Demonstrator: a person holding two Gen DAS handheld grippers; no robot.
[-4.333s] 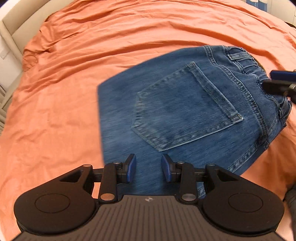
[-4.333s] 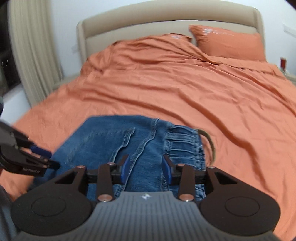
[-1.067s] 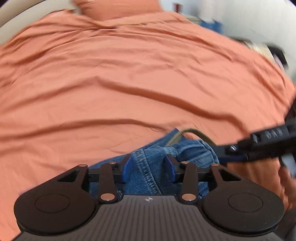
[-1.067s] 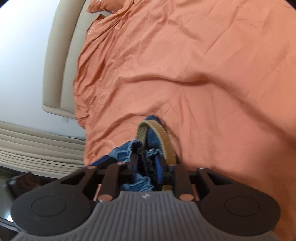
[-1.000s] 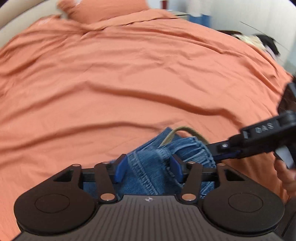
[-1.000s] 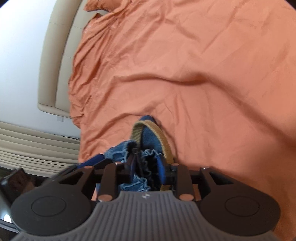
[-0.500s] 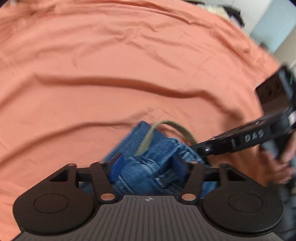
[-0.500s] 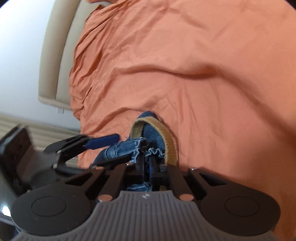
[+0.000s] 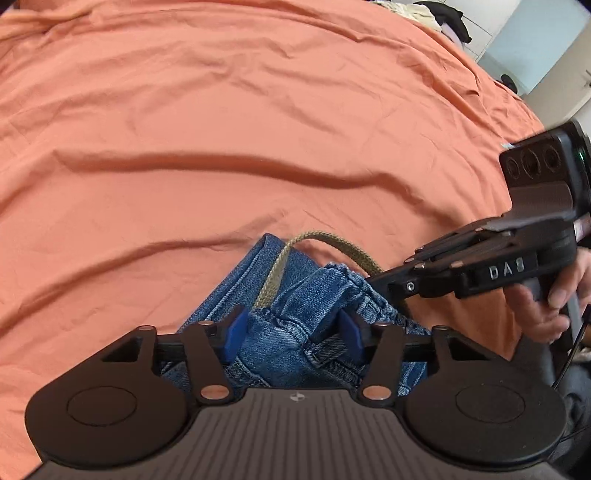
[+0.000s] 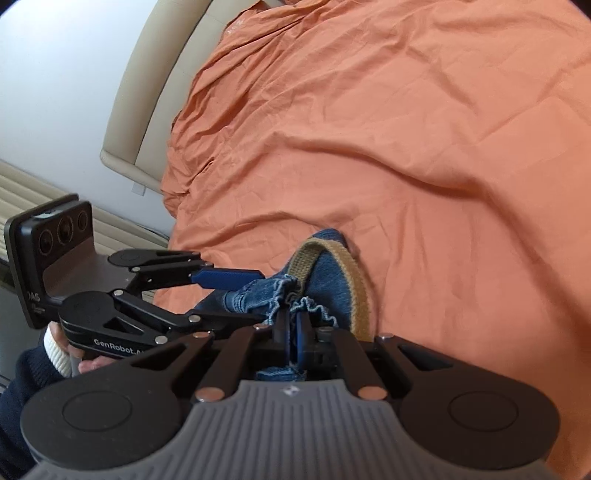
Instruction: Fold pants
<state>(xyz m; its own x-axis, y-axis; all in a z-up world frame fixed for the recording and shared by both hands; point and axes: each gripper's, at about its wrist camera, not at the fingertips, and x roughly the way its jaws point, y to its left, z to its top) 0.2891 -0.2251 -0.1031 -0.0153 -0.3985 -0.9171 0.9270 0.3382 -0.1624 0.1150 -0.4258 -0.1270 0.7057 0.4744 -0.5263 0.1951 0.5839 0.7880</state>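
Observation:
The blue jeans [image 9: 288,295] lie bunched at the near edge of the orange bed, with an olive woven drawstring [image 9: 354,254] looping out of the waistband. My left gripper [image 9: 291,332] points steeply down over the waistband. Its jaws are closing with the gathered denim between the blue pads [image 9: 234,332]. My right gripper [image 10: 293,325] is shut on the frilled elastic edge of the jeans [image 10: 325,273], beside the drawstring [image 10: 354,280]. The right gripper [image 9: 376,284] reaches in from the right in the left wrist view. The left gripper [image 10: 260,295] comes in from the left in the right wrist view.
The orange bed cover [image 9: 258,110] spreads wrinkled beyond the jeans. A beige headboard [image 10: 147,74] runs along the far left. A hand [image 9: 543,306] holds the right gripper's handle, and a dark sleeve with a white cuff [image 10: 55,350] holds the left. Clutter [image 9: 443,11] sits past the bed's far corner.
The right gripper's jaws closed onto the waistband's edge. The left gripper tipped downward and came in over the waistband, and its jaws have narrowed around the denim.

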